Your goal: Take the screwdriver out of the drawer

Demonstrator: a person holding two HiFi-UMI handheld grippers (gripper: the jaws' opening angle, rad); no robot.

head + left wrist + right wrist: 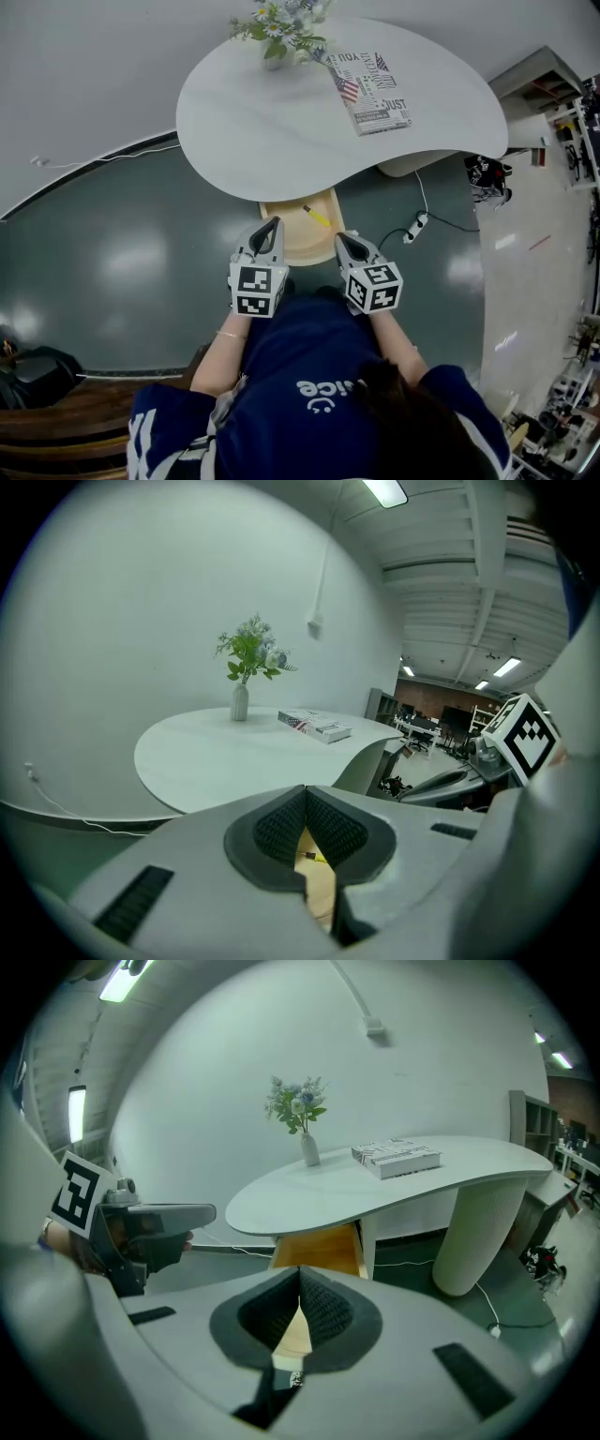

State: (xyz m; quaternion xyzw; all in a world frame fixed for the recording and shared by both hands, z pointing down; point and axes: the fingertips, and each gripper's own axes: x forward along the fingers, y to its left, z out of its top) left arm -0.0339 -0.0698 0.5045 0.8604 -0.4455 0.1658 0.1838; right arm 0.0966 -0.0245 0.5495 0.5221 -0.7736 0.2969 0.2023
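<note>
- Two grippers, left gripper (pixel 270 227) and right gripper (pixel 343 240): I held both with jaws together and empty, by the open drawer's (pixel 302 240) left and right edges.
- Screwdriver (pixel 316 216) lay inside the drawer, toward its far right corner.

Table (pixel 281 122) overhangs drawer (pixel 305 239); front lies open above.

I read: worktop (pixel 281 122) white | drawer (pixel 300 246) pale wood | screwdriver (pixel 317 217) yellow | floor (pixel 122 272) dark green | book (pixel 373 89) flag-printed, red-white-blue | shirt (pixel 291 366) navy | left claw (pixel 270 225), right claw (pixel 345 239) grey, black-and-white square markers.
</note>
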